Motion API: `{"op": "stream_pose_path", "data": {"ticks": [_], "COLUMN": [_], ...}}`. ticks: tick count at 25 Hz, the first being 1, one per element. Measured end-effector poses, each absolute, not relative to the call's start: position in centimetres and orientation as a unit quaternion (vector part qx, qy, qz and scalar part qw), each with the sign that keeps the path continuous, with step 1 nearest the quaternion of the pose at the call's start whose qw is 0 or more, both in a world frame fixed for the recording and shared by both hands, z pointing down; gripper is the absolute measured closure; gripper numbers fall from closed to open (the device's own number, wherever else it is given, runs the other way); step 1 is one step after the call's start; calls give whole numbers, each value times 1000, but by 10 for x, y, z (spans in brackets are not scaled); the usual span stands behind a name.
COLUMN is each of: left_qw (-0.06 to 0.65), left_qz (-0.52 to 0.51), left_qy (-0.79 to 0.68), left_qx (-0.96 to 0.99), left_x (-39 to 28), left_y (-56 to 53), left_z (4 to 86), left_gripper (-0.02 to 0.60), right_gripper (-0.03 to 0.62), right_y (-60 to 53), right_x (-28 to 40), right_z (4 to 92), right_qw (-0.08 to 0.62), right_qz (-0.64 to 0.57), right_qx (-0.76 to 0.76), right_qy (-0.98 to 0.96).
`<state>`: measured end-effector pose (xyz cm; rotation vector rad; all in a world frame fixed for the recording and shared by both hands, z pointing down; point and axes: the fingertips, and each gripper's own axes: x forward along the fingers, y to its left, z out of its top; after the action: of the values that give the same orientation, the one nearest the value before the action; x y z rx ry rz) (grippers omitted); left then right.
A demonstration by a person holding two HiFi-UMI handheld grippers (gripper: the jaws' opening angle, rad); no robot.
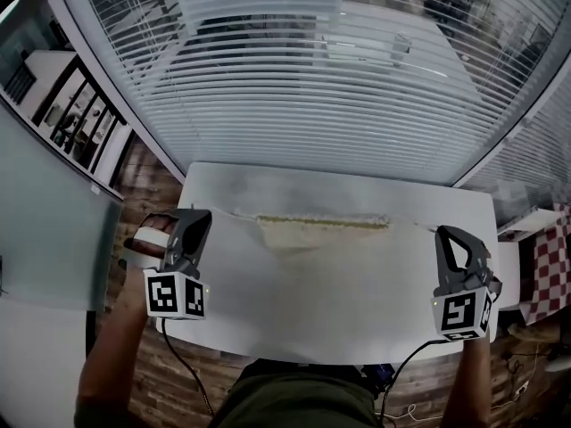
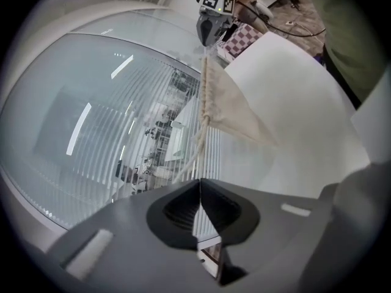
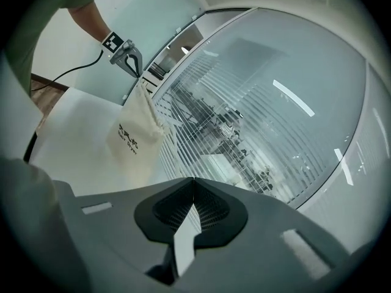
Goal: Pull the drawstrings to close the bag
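Reaching wide apart, left claw [image 1: 198,217] and right claw [image 1: 448,236] clamp drawstrings [image 2: 198,142] of the bag [image 1: 321,233].

Cream bag [image 1: 312,233], white table [image 1: 339,301], red-and-white checked cloth [image 1: 546,266], white blinds [image 1: 312,105]

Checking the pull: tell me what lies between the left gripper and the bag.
Only a pale drawstring runs from the left gripper, shut on it, up to the bag; it shows plainly in the left gripper view.
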<state>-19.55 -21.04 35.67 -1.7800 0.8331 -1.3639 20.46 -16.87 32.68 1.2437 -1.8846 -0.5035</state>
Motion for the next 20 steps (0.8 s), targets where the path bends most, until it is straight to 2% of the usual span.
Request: {"op": "stream_pose_path", "data": {"ticks": [9,14,20], "left_qw": [351,314,303], "left_qz": [-526,-518,-510], "left_qy": [396,456,496], "left_qx": [-666,-652,-635], "left_x": [-237,-259,-286], "left_y": [-236,-245,-248], "left_z": [330,318,296], "left_gripper": [575,575,575], "right_gripper": [580,580,580], "right_y": [-176,-168,-156], "right_x": [219,246,274], "right_z": [293,282,266], "right_qw": [391,369,350], "right_qz": [-217,-207,-191], "right_qx": [532,567,606], "right_qy": [-719,-707,-689]}}
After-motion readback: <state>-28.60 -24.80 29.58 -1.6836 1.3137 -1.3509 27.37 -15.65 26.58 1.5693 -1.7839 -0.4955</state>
